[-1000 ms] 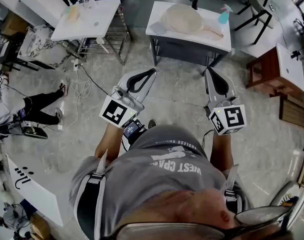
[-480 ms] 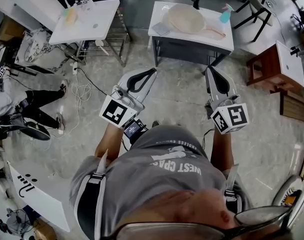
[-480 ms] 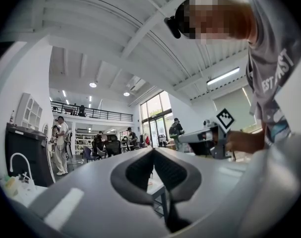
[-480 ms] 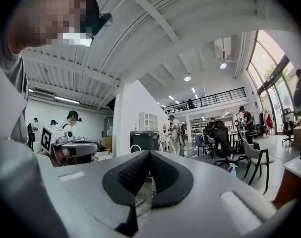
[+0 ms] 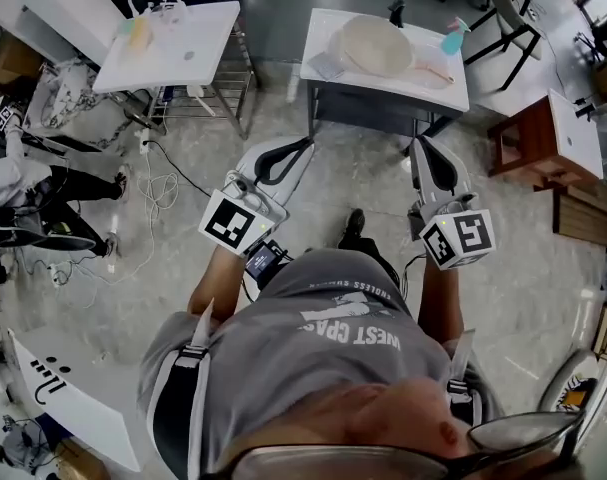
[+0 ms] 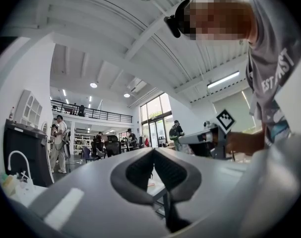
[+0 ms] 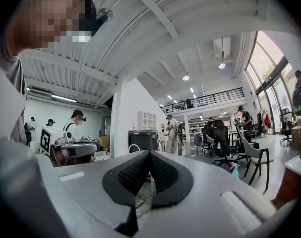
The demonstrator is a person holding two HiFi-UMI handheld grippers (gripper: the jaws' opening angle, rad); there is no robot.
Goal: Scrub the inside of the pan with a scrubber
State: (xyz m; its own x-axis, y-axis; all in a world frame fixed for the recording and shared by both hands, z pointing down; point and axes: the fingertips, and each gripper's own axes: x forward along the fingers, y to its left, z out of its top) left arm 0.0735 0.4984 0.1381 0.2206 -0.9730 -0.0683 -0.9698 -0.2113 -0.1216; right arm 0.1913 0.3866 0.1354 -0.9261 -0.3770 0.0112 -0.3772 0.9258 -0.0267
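The pale, round pan (image 5: 376,46) lies on a white table (image 5: 408,90) ahead of me in the head view, its handle pointing right. A small grey pad (image 5: 326,65), possibly the scrubber, lies at the pan's left. A teal spray bottle (image 5: 451,36) stands at the table's right end. My left gripper (image 5: 305,145) and right gripper (image 5: 415,144) are held level in front of my chest, well short of the table. Both are shut with nothing in them. Seen from their own cameras, the left gripper (image 6: 152,150) and the right gripper (image 7: 149,154) have their pads meeting at the tips.
A second white table (image 5: 198,53) with a hooped faucet stands to the left. A brown wooden stand (image 5: 539,136) is at the right, and cables (image 5: 158,183) trail over the floor. A person (image 5: 23,213) sits on the floor at far left. My shoe (image 5: 353,224) shows below.
The table with the pan has drawn nearer and slid right in the head view as I walk toward it. My shoe has stepped into view. Both grippers stay shut and keep their pose.
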